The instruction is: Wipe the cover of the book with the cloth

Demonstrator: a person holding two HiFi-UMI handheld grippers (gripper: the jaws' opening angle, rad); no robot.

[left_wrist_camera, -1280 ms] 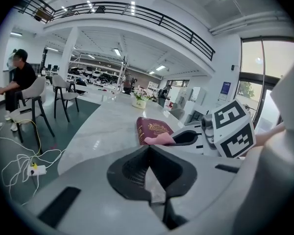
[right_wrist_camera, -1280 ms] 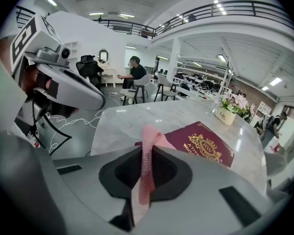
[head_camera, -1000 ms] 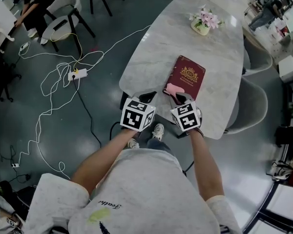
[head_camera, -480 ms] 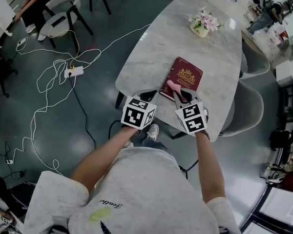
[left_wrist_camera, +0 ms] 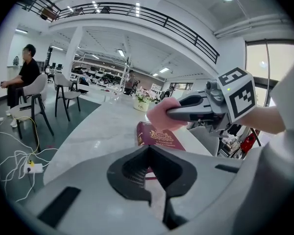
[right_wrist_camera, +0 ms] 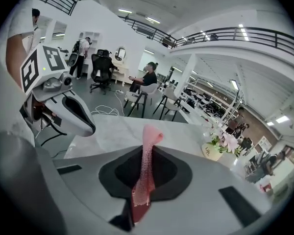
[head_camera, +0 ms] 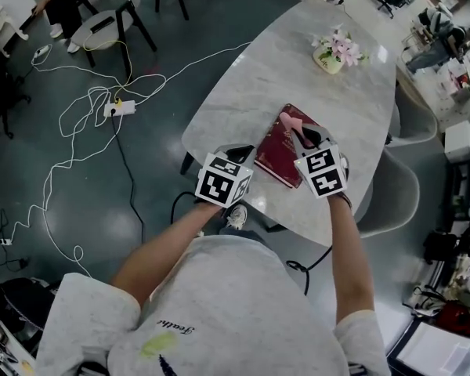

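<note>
Dark red book (head_camera: 280, 153) flat on marble table (head_camera: 251, 92), near the person's edge. Long axis runs away from the person, angled right toward flower pot (head_camera: 334, 53). Right gripper (head_camera: 305, 135) pinches pink cloth (head_camera: 292, 121) over the cover's far half. Left gripper (head_camera: 239, 153) at the near-left corner, jaws pressed together, empty.

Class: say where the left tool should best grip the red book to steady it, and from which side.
Probably the edge nearest the left tool, approached from the person's side. The book lies flat on the table, so only its thin edges offer a pinch, and the right tool holds the cloth over the far end.
</note>
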